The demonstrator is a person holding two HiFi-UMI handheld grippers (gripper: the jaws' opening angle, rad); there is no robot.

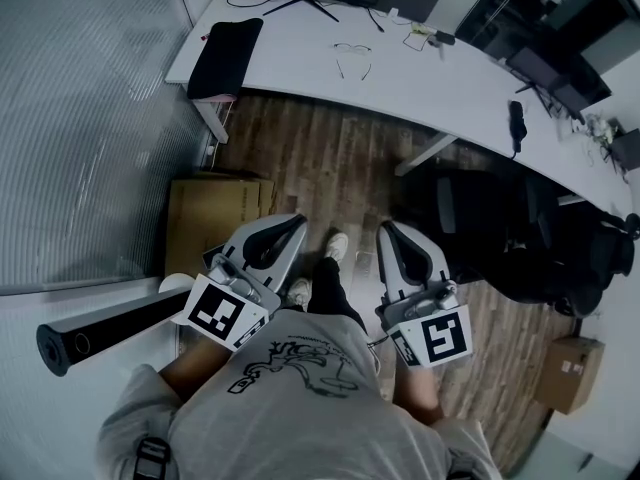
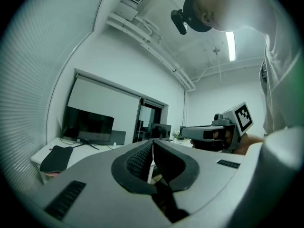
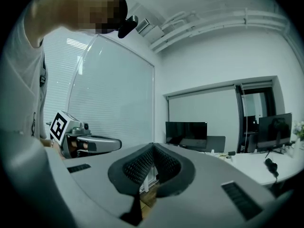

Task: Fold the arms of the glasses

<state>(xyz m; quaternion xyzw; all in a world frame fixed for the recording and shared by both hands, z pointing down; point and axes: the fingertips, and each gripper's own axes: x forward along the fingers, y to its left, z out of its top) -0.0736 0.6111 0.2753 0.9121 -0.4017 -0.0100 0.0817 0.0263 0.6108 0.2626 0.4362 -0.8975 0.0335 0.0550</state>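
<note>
The white desk (image 1: 300,58) stands far ahead of you, well apart from your left gripper (image 1: 296,222) and right gripper (image 1: 386,227) — both pinched shut, empty — and the glasses (image 1: 352,56) lie on it, roughly between their lines, arms open toward you.

A ceiling strip lamp (image 2: 231,45) throws cool, even light; the white desk (image 1: 300,58) glares mildly, the floor (image 1: 320,163) sits dim. Fisheye bends edges; corners go black.
</note>
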